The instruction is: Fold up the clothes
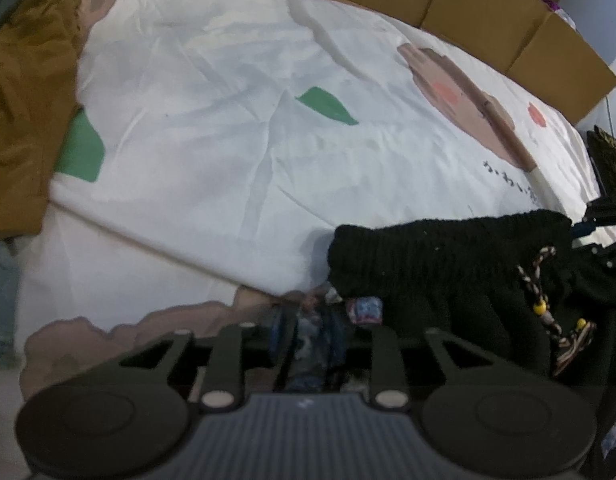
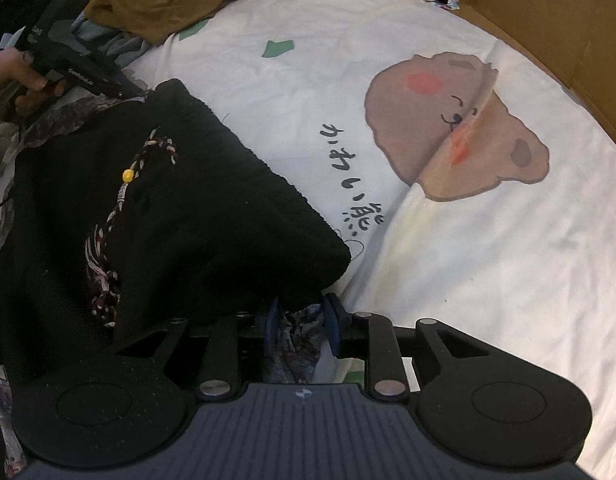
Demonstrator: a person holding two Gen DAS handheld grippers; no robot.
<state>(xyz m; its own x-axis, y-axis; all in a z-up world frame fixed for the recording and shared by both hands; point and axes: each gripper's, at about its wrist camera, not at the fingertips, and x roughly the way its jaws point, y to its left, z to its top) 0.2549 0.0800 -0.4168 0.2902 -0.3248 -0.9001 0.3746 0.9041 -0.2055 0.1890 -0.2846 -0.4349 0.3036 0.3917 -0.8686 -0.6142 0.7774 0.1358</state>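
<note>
A black knitted garment (image 2: 180, 208) lies on a bed, on top of a white sheet (image 2: 468, 260) with brown bear faces, green and red patches and some dark writing. The black garment is thick and ribbed at its edge. A braided cord (image 2: 124, 196) with a yellow bead lies across it. Under the black garment there is a thin patterned cloth (image 2: 296, 344) in blue and grey.

The right gripper (image 2: 300, 328) points down at the near corner of the black garment. Its blue pads (image 2: 331, 320) stand a little apart. The patterned cloth bunches up between them, but the pads do not seem to press on it.

The left gripper (image 1: 308, 320) is at the other end of the black garment, right by its ribbed edge. Its fingers are blurry and dark. Some patterned cloth sits between them too, and I cannot tell if they squeeze it. In the right view, a hand (image 2: 24, 76) holds this gripper's black handle at the far left.

A mustard brown garment (image 1: 24, 100) lies crumpled at the far side of the sheet, well apart from the black one. Brown cardboard boxes (image 1: 488, 12) stand along the edge of the bed.
</note>
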